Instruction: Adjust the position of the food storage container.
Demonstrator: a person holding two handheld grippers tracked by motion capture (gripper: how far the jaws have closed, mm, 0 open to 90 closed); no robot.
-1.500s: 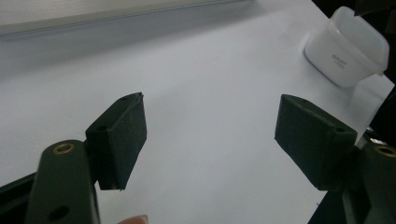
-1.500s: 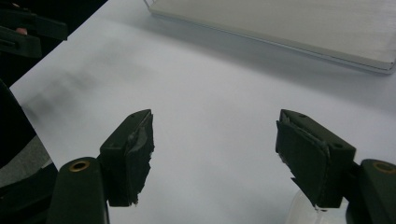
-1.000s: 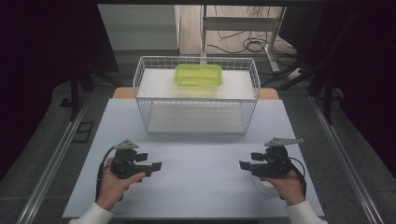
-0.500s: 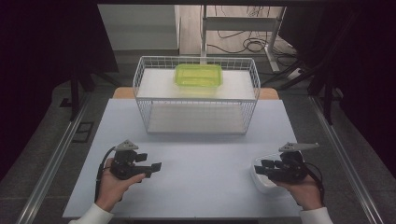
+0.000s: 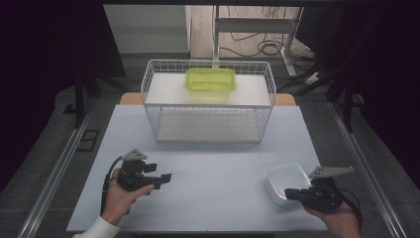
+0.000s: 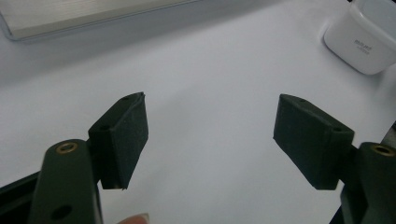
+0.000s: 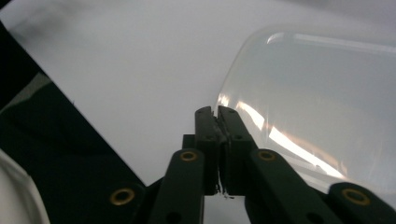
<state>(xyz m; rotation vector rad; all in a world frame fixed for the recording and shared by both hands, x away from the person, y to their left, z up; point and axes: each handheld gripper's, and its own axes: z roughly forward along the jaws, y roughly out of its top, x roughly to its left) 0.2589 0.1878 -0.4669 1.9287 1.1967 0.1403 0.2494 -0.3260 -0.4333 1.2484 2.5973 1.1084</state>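
A clear shallow plastic container [image 5: 286,179] lies on the white table near its front right; it also sits far off in the left gripper view [image 6: 364,42]. My right gripper [image 5: 288,195] meets the container's near edge. In the right gripper view [image 7: 217,111] its jaws have just been closing and now stand shut, with the container's thin rim [image 7: 299,93] running in between the tips. My left gripper [image 5: 166,180] hovers at the front left, jaws wide open with only bare table between them [image 6: 210,135].
A white wire basket [image 5: 208,106] stands at the back middle of the table [image 5: 213,163]. A lime-green lidded box [image 5: 210,79] rests on the shelf inside it. Dark floor and table legs lie beyond the edges.
My right hand has slid to the right and toward the front edge, uncovering the clear container, and its jaws went from open to shut. The left hand stayed put.
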